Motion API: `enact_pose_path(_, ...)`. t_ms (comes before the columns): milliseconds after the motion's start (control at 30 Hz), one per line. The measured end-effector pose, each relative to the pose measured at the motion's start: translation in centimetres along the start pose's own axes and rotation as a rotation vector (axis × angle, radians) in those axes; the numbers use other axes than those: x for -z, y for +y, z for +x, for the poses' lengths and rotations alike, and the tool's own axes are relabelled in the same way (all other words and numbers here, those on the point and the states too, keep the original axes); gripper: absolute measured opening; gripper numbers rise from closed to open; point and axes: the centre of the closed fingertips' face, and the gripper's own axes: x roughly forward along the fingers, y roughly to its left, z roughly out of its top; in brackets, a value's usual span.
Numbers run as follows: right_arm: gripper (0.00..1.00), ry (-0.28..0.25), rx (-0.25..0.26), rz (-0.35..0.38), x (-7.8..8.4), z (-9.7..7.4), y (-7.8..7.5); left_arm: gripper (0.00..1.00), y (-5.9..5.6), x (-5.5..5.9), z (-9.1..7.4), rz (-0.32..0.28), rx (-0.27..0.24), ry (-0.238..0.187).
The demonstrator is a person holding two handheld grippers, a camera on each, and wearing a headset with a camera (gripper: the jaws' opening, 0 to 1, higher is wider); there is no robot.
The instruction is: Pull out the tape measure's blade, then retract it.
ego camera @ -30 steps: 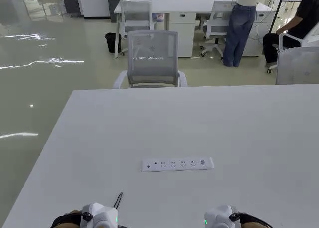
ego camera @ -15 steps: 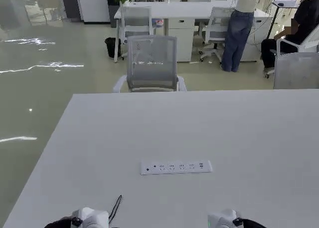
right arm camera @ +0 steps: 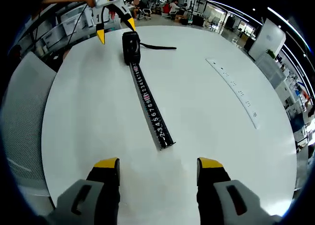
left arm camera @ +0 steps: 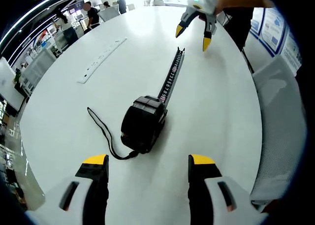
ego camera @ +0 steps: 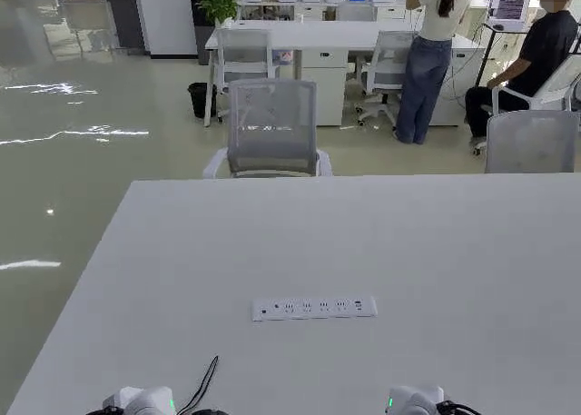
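On the white tabletop (ego camera: 436, 242), the black, blocky tape measure case (left arm camera: 143, 124) is seen lying on its side at 12 o'clock from the left gripper (left arm camera: 148, 160), close ahead of the yellow-tipped jaws and not touched by them. The dark numbered blade (left arm camera: 172, 73) is already drawn out and laid flat, running off toward 1 o'clock to the right gripper (left arm camera: 193, 37). From the right gripper view, the end hook (right arm camera: 166, 144) is found at 12 o'clock, near that gripper (right arm camera: 158, 163) but apart from it, and the case (right arm camera: 131, 45) at 11 o'clock beside the left gripper (right arm camera: 116, 30). Both grippers are held spread wide with nothing between the jaws. A thin black wrist cord (left arm camera: 101, 131) is looped loose at 9 o'clock from the case; a long white power strip (ego camera: 313, 308) lies well apart at 12 o'clock in the head view. Pulling out is judged done, retraction not yet. The case is judged dense for its bulk, rigid, with a moulded shell likely to give fair grip; it is best clamped across its two broad flanks, clear of the lock button. The blade is judged thin, springy and slick, likely to buckle if pushed and to whip if released; it is best pinched at the hook end and fed back under restraint. The cord is limp and offers no control.
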Motion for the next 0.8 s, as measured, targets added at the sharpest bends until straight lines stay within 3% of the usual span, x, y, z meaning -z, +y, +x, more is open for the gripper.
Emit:
enact_pose_path(233,0.73,-0.063,0.029,0.062,-1.0,-1.4,1.1,0.72,-1.3,-0.1,-1.0,-0.1,-0.033,-0.066)
enact_pose_path(433,0.81,-0.107,0.052,0.103,-1.4,-2.4,2.4,0.76,-2.6,0.0,-1.7,-0.151,-0.053,-0.113)
enact_pose_path(567,0.84,-0.135,0.083,0.115,-1.6,-3.2,2.6,0.79,-3.4,0.0,-2.3,-0.155,-0.068,-0.125)
enact_pose_path(800,0.9,-0.187,0.112,0.18,-1.6,-4.3,3.7,0.84,-4.1,-0.9,-3.3,-0.228,-0.121,-0.205)
